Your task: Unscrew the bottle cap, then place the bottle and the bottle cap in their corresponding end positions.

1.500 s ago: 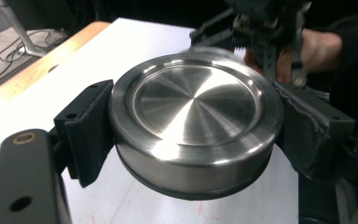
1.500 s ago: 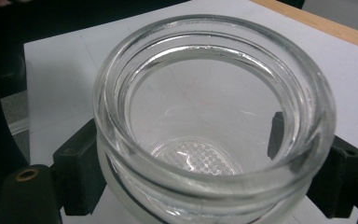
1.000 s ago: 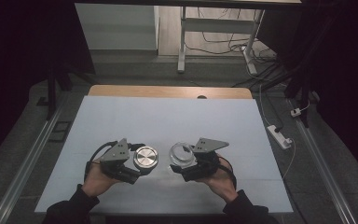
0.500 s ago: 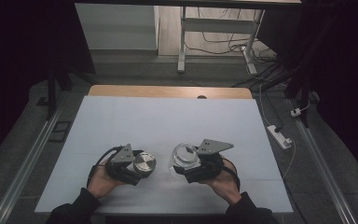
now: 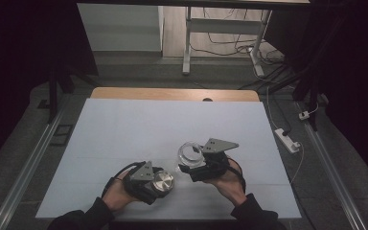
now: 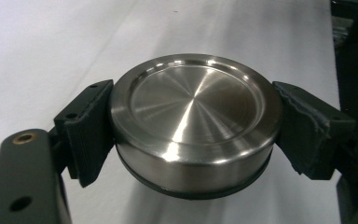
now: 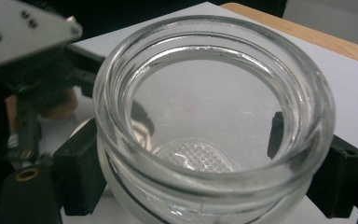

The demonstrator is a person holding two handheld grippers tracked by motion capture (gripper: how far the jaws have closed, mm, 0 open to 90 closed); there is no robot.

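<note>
So that lid and jar stay apart, the left gripper clamps the steel lid at seven o'clock of the glass jar, itself pinched by the right gripper.

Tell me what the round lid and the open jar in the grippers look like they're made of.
The round silver lid looks like brushed steel: radial sheen, bright glints, with a dark ring beneath, possibly rubber. The clear, thick-walled jar looks like glass: see-through, glossy rim, dimpled base.
</note>
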